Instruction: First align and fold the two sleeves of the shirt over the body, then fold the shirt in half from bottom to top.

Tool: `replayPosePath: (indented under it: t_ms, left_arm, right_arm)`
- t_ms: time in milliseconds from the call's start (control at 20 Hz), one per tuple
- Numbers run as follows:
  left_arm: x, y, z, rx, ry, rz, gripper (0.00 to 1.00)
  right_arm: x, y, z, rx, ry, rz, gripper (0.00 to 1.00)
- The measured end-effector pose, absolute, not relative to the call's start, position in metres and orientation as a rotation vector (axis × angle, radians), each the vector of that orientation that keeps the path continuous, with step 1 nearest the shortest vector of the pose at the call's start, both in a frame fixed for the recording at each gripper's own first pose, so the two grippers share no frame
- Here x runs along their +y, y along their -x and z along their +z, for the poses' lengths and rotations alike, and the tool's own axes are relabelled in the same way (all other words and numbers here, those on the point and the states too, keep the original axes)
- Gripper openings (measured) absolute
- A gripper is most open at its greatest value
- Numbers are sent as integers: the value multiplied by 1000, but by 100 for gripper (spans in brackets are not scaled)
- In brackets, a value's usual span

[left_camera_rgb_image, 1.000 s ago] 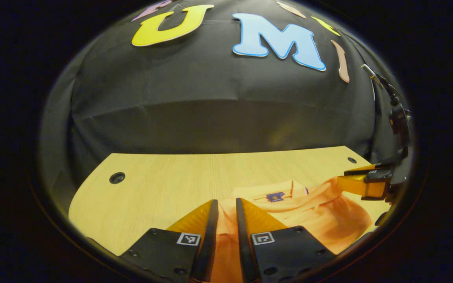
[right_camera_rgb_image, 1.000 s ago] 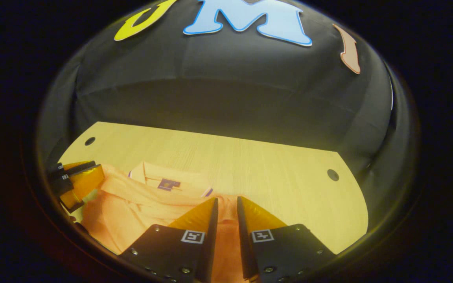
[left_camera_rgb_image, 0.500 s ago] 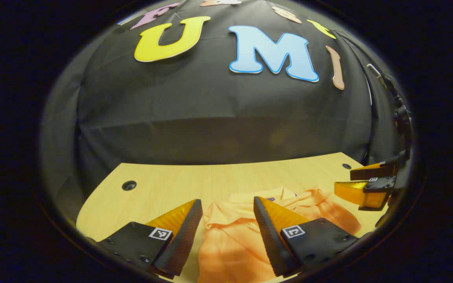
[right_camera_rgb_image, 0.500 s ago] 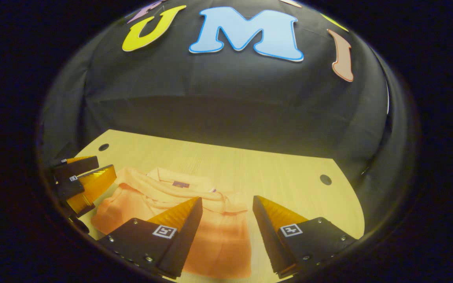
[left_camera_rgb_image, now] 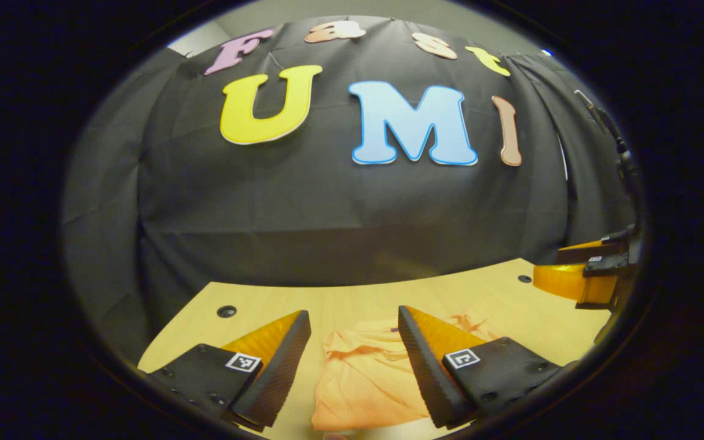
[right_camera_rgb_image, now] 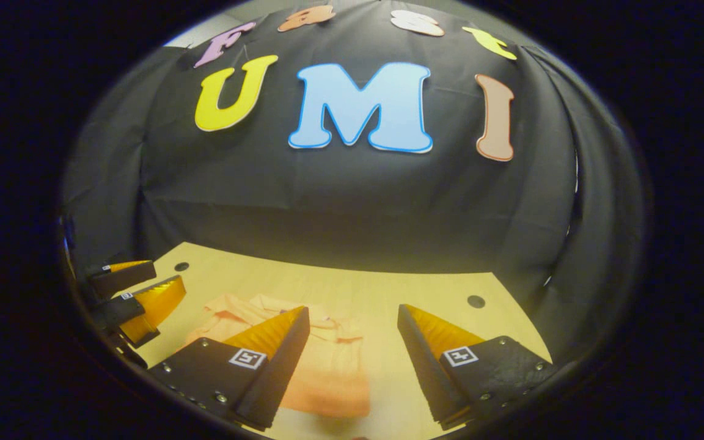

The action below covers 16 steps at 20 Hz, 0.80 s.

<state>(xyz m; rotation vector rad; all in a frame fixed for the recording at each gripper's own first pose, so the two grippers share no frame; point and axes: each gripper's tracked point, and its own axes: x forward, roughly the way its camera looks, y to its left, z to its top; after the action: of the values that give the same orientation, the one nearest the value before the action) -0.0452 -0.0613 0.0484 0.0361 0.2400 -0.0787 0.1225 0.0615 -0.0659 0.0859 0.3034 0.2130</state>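
The orange shirt (left_camera_rgb_image: pixel 364 373) lies folded in a compact bundle on the wooden table (left_camera_rgb_image: pixel 266 305). My left gripper (left_camera_rgb_image: pixel 353 313) hangs above it, open, with the cloth showing in the gap between its fingers and nothing held. In the right gripper view the shirt (right_camera_rgb_image: pixel 327 373) lies below, with its collar toward the far side. My right gripper (right_camera_rgb_image: pixel 353 310) is open over it and grips nothing. The right gripper (left_camera_rgb_image: pixel 581 272) also shows at the far right of the left gripper view, fingers apart. The left gripper (right_camera_rgb_image: pixel 135 290) shows at the left edge of the right gripper view, fingers apart.
The table has small round holes near its far corners (left_camera_rgb_image: pixel 226 311) (right_camera_rgb_image: pixel 475 300). The black cloth wall (right_camera_rgb_image: pixel 352 201) rises right behind the table's far edge. Bare wood lies to the right of the shirt (right_camera_rgb_image: pixel 450 287). A cable (left_camera_rgb_image: pixel 608 128) hangs at the right.
Both grippers went from shut on the shirt's hem to open, letting the cloth drop. Both have since risen and pulled back, so the shirt looks smaller and lower.
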Motion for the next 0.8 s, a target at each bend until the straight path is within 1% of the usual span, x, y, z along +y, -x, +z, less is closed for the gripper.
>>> replayPosePath:
  t_ms: [50,100,150,200,300,600,650,700,750,800]
  left_arm:
    - [-63,52,58,224,-37,-74,94]
    - [-66,59,66,210,-39,-69,94]
    - [-69,67,74,198,-40,-65,94]
    - [-72,75,81,187,-42,-59,94]
    - [-78,91,98,157,-32,-44,94]
    - [-87,146,119,92,-8,32,94]
    - [-89,155,123,83,-7,39,94]
    - [-90,161,125,80,-9,46,92]
    - [-91,168,128,75,-12,49,94]
    - [-92,173,133,71,-18,51,94]
  right_arm:
    - [55,-116,-60,284,-85,212,87]
    - [50,-108,-52,265,-83,214,89]
    - [47,-100,-47,249,-79,218,87]
    - [42,-92,-42,236,-75,223,89]
    - [35,-75,-31,206,-72,239,89]
    - [13,-19,-10,124,-61,293,89]
    - [10,-18,-7,113,-63,298,89]
    - [8,-13,-3,105,-64,301,89]
    - [5,-4,-2,96,-64,303,89]
    - [1,1,1,90,-64,301,89]
